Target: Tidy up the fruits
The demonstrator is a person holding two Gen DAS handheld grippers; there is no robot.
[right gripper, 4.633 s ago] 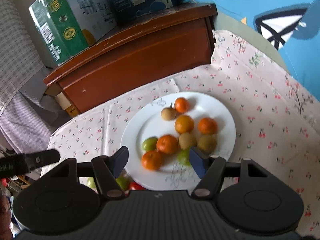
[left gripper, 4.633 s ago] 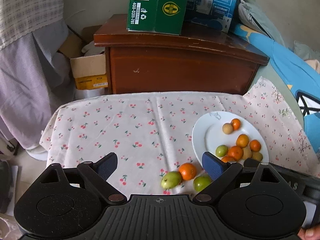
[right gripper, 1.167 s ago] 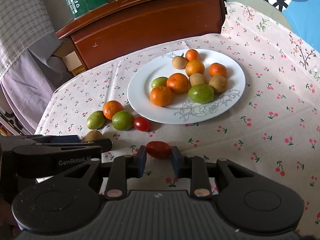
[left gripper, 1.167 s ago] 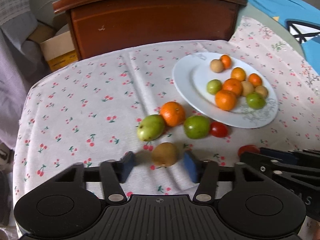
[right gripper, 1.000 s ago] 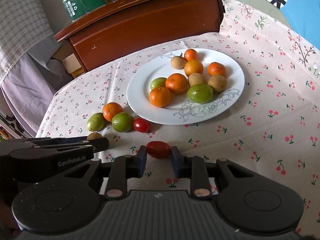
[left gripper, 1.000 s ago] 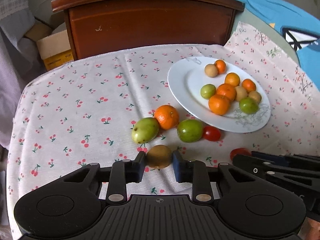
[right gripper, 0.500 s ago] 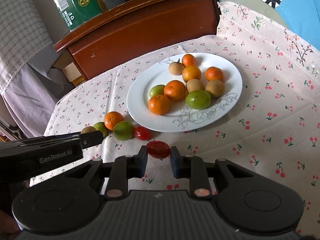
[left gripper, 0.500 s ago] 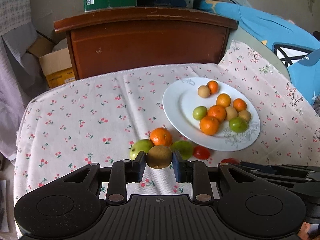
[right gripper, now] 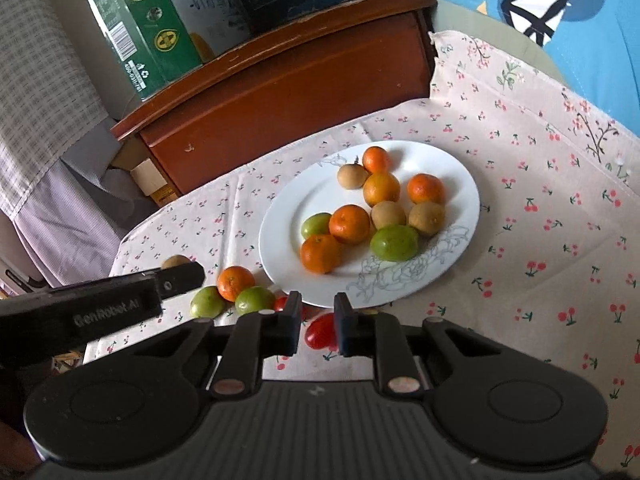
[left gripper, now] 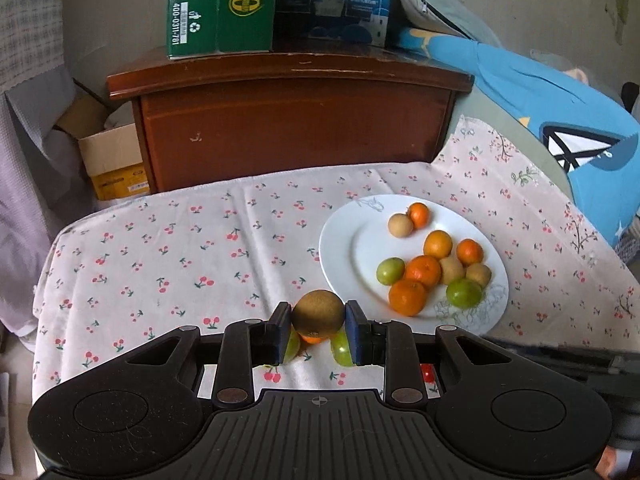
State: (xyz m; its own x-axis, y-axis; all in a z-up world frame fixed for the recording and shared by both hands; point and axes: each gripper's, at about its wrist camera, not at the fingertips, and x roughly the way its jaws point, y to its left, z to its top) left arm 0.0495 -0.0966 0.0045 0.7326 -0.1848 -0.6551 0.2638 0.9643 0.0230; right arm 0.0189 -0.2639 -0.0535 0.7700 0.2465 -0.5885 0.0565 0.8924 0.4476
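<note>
In the left wrist view my left gripper (left gripper: 317, 307) is shut on a brown kiwi (left gripper: 318, 316) and holds it above the cherry-print cloth. Under it, partly hidden, lie an orange (left gripper: 312, 338) and two green fruits (left gripper: 340, 350). The white plate (left gripper: 360, 240) to the right carries several oranges, kiwis and green fruits. In the right wrist view my right gripper (right gripper: 318, 300) is closing its jaws on a red cherry tomato (right gripper: 320, 334), which sits deep between the pads, just short of the plate (right gripper: 280, 208). The left gripper (right gripper: 176, 278) shows there as a black bar.
Left of the plate the cloth holds an orange (right gripper: 235, 282), two green fruits (right gripper: 206, 302) and a second tomato (right gripper: 281, 302). A brown wooden cabinet (left gripper: 296, 128) with cardboard boxes (left gripper: 220, 8) on top stands behind the table. Blue bedding (left gripper: 560, 120) lies at the right.
My left gripper has risen with the kiwi off the cloth. The right jaws have narrowed, and the tomato has slid from their tips deeper between the pads.
</note>
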